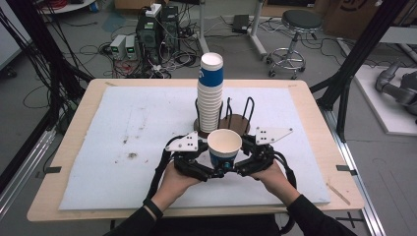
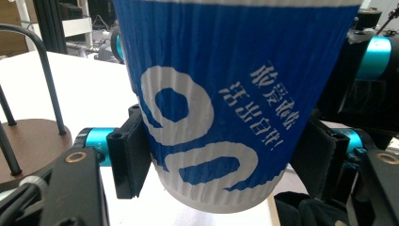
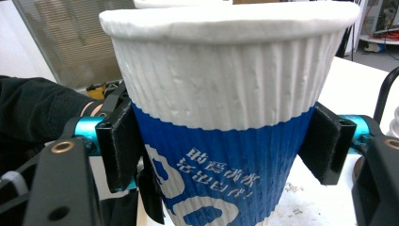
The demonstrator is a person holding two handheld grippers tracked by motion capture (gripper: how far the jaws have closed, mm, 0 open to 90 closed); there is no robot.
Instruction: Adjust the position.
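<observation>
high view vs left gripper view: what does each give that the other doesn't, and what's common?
High view alone: the tall stack of cups on the wire-post stand, the held cup's open mouth, both hands, and the right claw.

Left gripper view alone: the white lettering on the blue band, and the left claw with its pads pressed on the cup's lower sides.

Both: the paper cup and the brown stand.

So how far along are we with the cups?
Done: a tall stack of cups stands in the wooden holder. In hand: one loose cup, upright in front of the holder, with the left claw and right claw both pressed on its sides. Left: adding this cup to the stack, probably.
</observation>
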